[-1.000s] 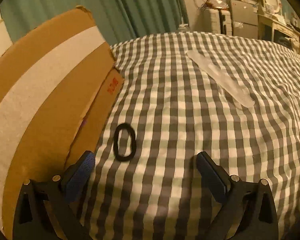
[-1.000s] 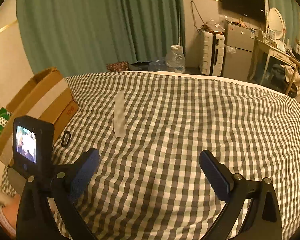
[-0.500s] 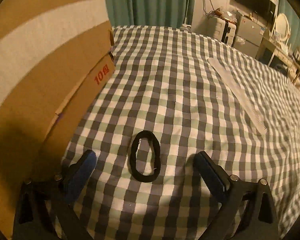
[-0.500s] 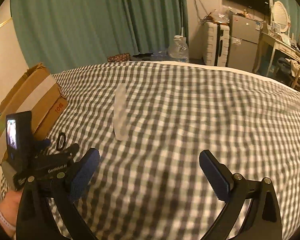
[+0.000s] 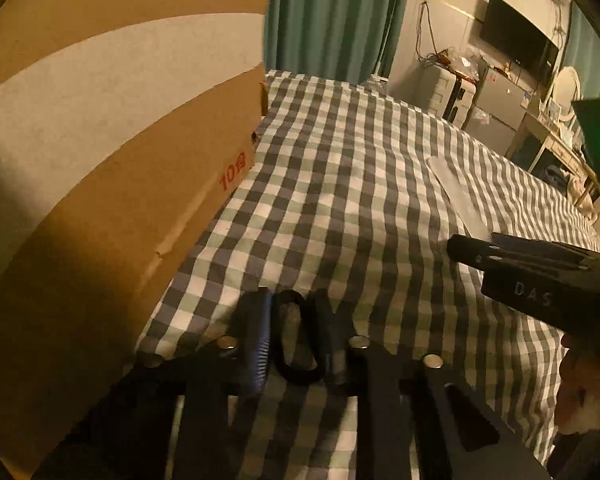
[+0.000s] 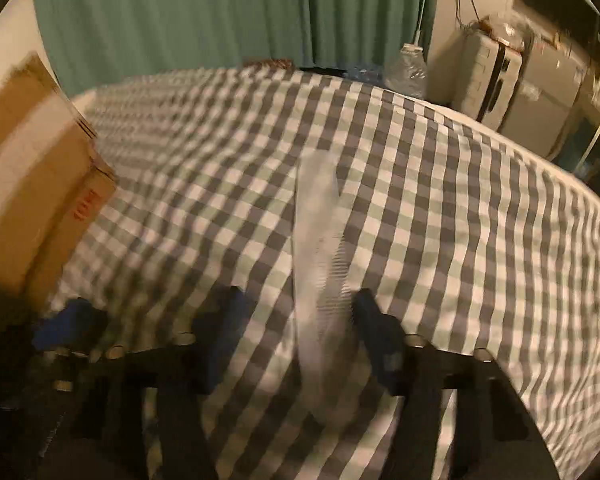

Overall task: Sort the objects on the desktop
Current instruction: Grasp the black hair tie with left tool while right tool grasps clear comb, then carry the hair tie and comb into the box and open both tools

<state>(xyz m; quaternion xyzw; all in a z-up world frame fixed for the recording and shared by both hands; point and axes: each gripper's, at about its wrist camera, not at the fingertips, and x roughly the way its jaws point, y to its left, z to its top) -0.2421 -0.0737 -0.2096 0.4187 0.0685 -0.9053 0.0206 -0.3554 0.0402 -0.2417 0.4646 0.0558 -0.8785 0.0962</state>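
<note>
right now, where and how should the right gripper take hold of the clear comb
Grip the clear comb across its narrow width at the near end, coming from above. It lies flat on the checked cover, lengthwise between the closing jaws of the right gripper.

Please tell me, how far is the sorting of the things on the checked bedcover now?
Done: nothing looks sorted yet; the inside of the cardboard box is not visible. In hand: the left gripper is closing around the black hair tie, which lies on the checked cover. The right gripper is closing over the clear comb, not yet pinching it. Left: lifting both and putting them away.
</note>
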